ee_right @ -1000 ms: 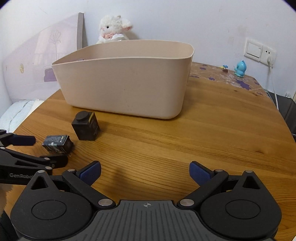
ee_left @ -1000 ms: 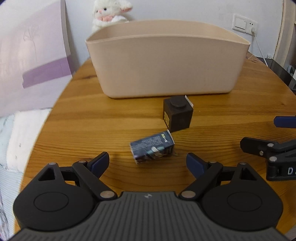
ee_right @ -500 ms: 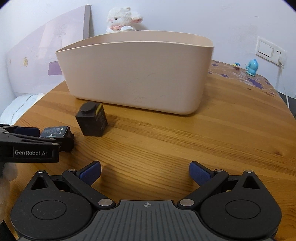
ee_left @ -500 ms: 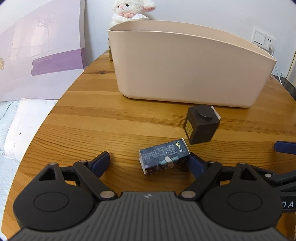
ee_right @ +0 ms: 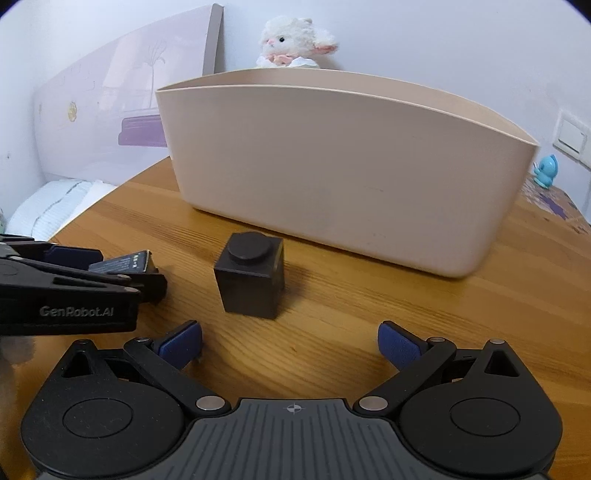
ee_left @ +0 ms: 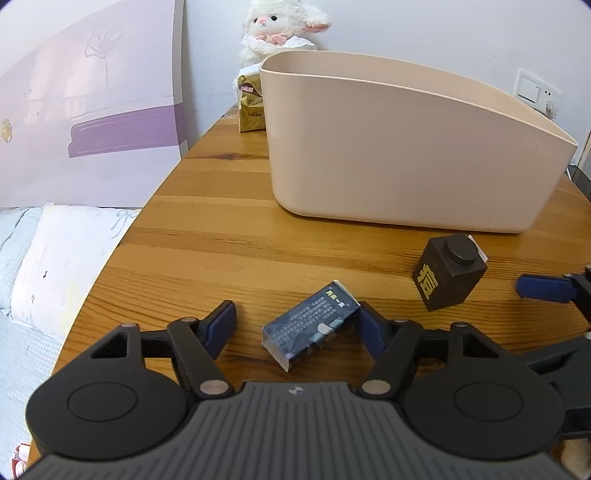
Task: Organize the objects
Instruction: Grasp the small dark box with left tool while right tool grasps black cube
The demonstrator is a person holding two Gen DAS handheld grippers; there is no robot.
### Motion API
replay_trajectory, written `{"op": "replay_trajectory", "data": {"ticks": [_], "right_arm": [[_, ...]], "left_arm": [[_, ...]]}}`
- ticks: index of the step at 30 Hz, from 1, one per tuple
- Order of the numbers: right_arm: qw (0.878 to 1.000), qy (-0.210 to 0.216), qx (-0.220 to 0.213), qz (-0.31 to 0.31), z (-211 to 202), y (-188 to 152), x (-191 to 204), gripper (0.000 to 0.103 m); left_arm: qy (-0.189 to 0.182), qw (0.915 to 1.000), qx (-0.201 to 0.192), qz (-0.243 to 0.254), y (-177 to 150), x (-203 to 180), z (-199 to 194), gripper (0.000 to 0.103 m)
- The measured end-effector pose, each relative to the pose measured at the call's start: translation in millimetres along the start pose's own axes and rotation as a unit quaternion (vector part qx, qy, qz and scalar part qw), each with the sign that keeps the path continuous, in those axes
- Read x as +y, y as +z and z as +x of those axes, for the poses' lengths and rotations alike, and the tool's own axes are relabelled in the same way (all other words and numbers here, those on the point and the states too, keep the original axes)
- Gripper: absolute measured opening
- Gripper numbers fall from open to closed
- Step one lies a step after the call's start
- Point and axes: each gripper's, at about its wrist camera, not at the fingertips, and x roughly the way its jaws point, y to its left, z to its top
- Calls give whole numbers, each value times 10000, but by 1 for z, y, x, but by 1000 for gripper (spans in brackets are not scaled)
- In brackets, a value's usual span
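Note:
A small dark blue printed box (ee_left: 311, 324) lies on the wooden table between the fingers of my left gripper (ee_left: 295, 325). The gripper is open; its right pad touches the box's end, its left pad stands apart. The box's end also shows in the right wrist view (ee_right: 127, 261) behind the left gripper's arm. A dark cube with a round knob on top (ee_right: 252, 275) stands just ahead of my open, empty right gripper (ee_right: 290, 341); in the left wrist view this cube (ee_left: 448, 275) shows yellow lettering. A large beige tub (ee_right: 332, 170) stands behind both.
A plush lamb (ee_left: 279, 26) and a gold packet (ee_left: 252, 103) sit behind the tub (ee_left: 406, 147). A bed with white bedding (ee_left: 55, 266) lies past the table's left edge. A blue toy bird (ee_right: 547, 170) stands far right by a wall switch.
My left gripper has moved forward and around the blue box, which now lies between its fingers. My right gripper has moved left toward the dark cube, which is now straight ahead and closer.

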Motion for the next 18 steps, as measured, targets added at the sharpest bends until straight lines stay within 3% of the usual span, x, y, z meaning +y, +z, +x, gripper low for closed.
{"op": "replay_trajectory", "data": {"ticks": [6, 7, 11, 15, 18], "right_arm": [[9998, -12, -143, -125, 8, 9, 9, 96], [9998, -1, -174, -129, 9, 10, 9, 90], [9997, 29, -247, -10, 10, 14, 4, 69], [9995, 78, -296, -39, 6, 15, 3, 32], [9997, 120, -215, -52, 3, 15, 1, 29]], "left_arm": [[-4, 10000, -4, -47, 6, 7, 2, 48], [-9, 10000, 0, -49, 7, 9, 4, 40], [-43, 10000, 17, -71, 7, 14, 2, 29], [-24, 10000, -15, -29, 6, 12, 0, 25], [-13, 10000, -3, -43, 6, 13, 2, 25]]}}
